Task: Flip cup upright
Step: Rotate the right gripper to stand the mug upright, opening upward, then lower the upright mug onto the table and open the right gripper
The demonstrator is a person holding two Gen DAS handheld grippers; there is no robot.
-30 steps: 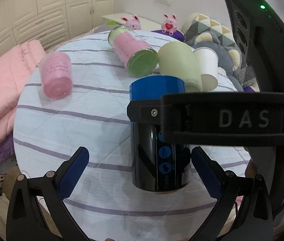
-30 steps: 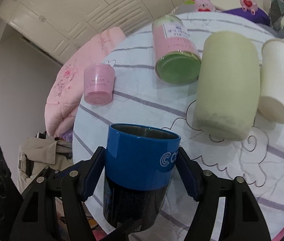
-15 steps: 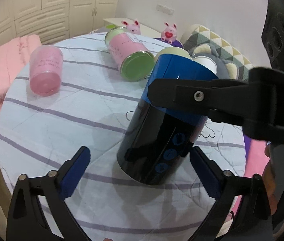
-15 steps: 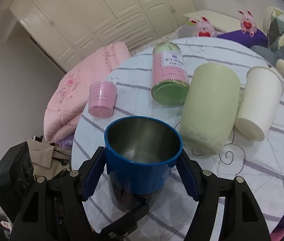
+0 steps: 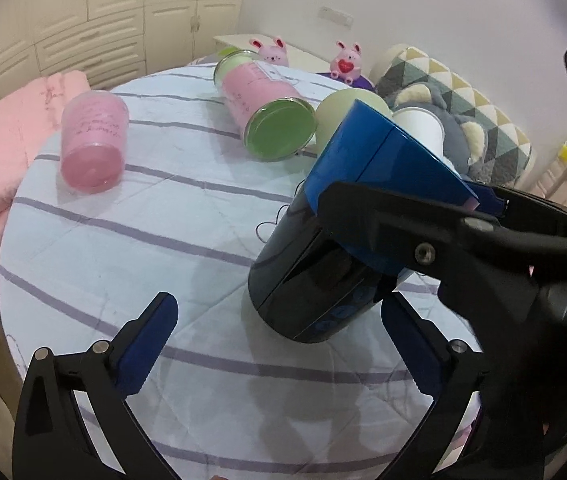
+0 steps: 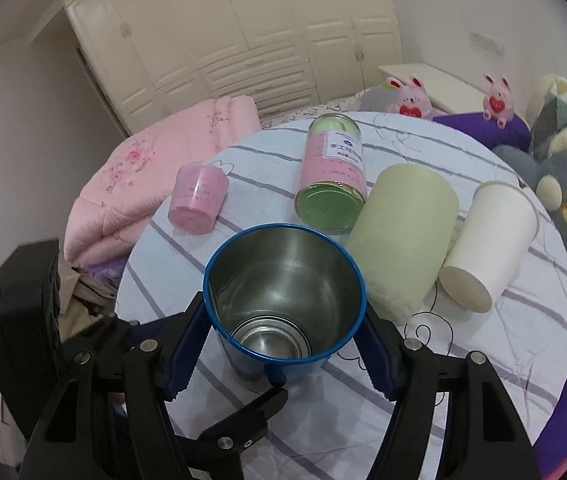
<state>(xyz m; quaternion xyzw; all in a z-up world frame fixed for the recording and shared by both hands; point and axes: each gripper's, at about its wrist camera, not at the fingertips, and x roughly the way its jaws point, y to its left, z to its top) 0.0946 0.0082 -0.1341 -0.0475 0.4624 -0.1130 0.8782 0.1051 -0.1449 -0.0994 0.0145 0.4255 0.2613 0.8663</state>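
We are in a bedroom of a home. Along the far wall we see cream wardrobes (image 6: 251, 32) with panelled doors and drawers. A folded pink quilt (image 6: 131, 184) with flower embroidery lies past the left edge of a round table (image 5: 131, 240) covered by a white quilted cloth with purple stripes. Beyond the table's far edge, two pink plush bunnies (image 6: 411, 100) holding red hearts sit by a white side table (image 6: 435, 80). Off the right edge we see a grey plush toy (image 6: 563, 200) and a triangle-patterned cushion (image 5: 463, 96). A heap of clothes (image 6: 87, 292) sits low at the left.
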